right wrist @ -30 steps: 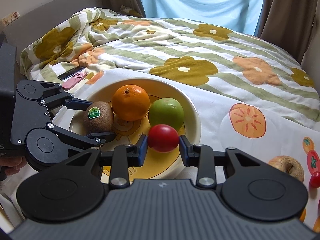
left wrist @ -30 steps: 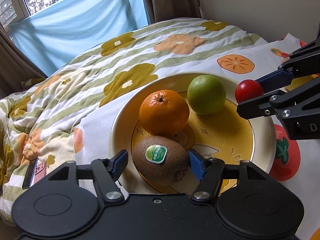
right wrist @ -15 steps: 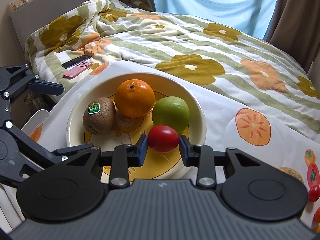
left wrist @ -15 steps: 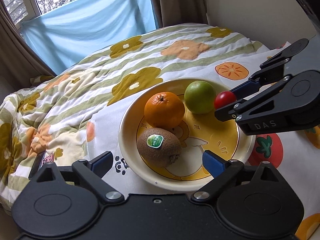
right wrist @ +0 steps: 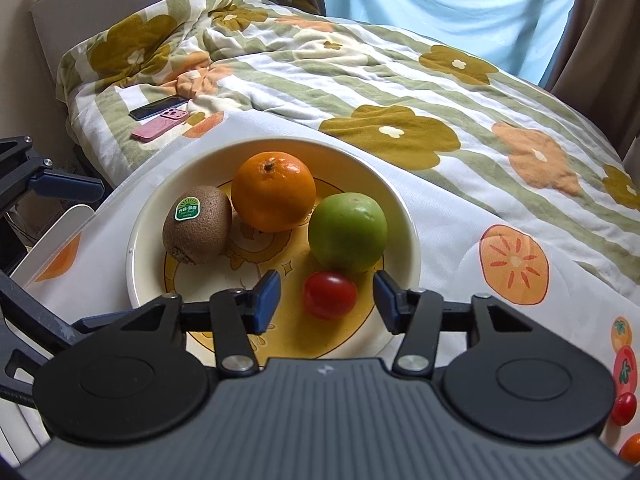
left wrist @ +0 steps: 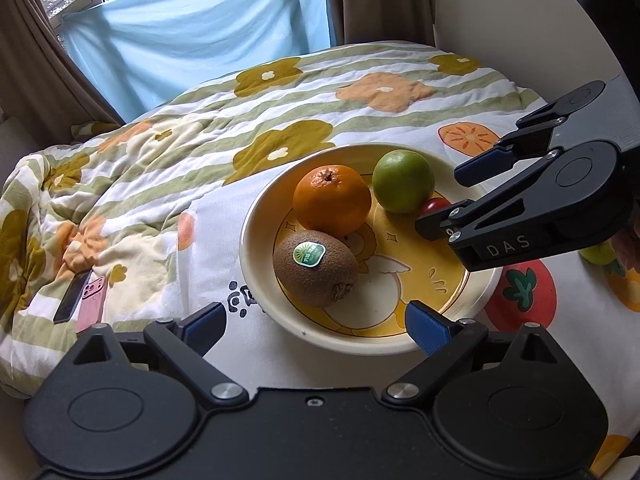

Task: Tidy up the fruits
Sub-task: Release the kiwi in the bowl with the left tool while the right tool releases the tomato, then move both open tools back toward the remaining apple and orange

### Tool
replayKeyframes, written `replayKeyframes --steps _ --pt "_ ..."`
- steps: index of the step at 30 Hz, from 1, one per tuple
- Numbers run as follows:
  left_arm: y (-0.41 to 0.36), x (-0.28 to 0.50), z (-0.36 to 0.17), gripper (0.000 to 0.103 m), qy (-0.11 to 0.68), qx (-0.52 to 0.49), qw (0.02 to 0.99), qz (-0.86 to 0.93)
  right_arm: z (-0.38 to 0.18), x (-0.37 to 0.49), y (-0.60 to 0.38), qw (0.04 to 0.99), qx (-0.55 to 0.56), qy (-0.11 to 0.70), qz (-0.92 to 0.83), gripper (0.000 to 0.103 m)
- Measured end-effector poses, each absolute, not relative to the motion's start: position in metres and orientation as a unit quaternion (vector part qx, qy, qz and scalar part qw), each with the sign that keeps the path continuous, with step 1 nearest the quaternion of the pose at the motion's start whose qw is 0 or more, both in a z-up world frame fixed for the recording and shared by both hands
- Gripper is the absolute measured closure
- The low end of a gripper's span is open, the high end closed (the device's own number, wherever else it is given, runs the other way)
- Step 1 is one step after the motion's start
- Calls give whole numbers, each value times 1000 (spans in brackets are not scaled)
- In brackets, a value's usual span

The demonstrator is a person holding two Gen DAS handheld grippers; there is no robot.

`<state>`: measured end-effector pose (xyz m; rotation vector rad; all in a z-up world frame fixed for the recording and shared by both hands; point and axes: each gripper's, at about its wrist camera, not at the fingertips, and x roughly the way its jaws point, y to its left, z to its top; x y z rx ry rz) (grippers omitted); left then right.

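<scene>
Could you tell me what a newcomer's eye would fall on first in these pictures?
Most striking is the cream plate on the flowered bed, holding an orange, a green fruit, a stickered kiwi and a small red tomato. The open right gripper straddles the tomato; the open left gripper sits near the kiwi.

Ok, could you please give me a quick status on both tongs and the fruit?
Left tongs open, empty. Right tongs open around the cherry tomato, not gripping. Tomato, kiwi, orange, green fruit all in the bowl. Nothing in the way.
</scene>
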<state>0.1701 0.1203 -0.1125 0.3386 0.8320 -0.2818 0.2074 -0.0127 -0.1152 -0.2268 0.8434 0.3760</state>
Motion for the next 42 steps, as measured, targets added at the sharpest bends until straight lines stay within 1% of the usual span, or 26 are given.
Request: replayKeyframes --steps 1,3,4,5,6,7,14,22,27,35,42 --pt "121 169 -111 5 401 161 892 -134 -113 206 -13 890 -108 405 179 25" --pt "121 167 -107 5 399 156 894 -130 -108 204 -13 893 -107 400 174 17" --pt "122 166 -105 5 398 152 895 -129 -105 202 -13 895 -107 397 173 15" --pt "122 165 -102 5 397 149 897 -128 -102 200 -14 897 -106 394 172 11" --pt "122 163 -99 5 395 144 898 -127 -99 199 -14 898 -106 391 169 5" --pt "122 162 -96 5 394 140 900 -126 -95 197 -13 900 -106 389 165 3" --pt "125 146 -80 4 393 102 904 -134 -76 179 -19 908 -84 384 143 2" --pt "126 120 -60 3 382 83 910 -137 -47 141 -37 923 -73 360 118 2" --pt "117 108 -46 3 359 92 917 -149 -28 115 -61 931 -47 351 94 2" --pt "82 98 -29 4 334 90 919 -188 -13 80 -114 940 -20 337 49 2" --pt "32 92 -34 4 326 89 916 -214 -21 68 -168 941 -14 337 33 2"
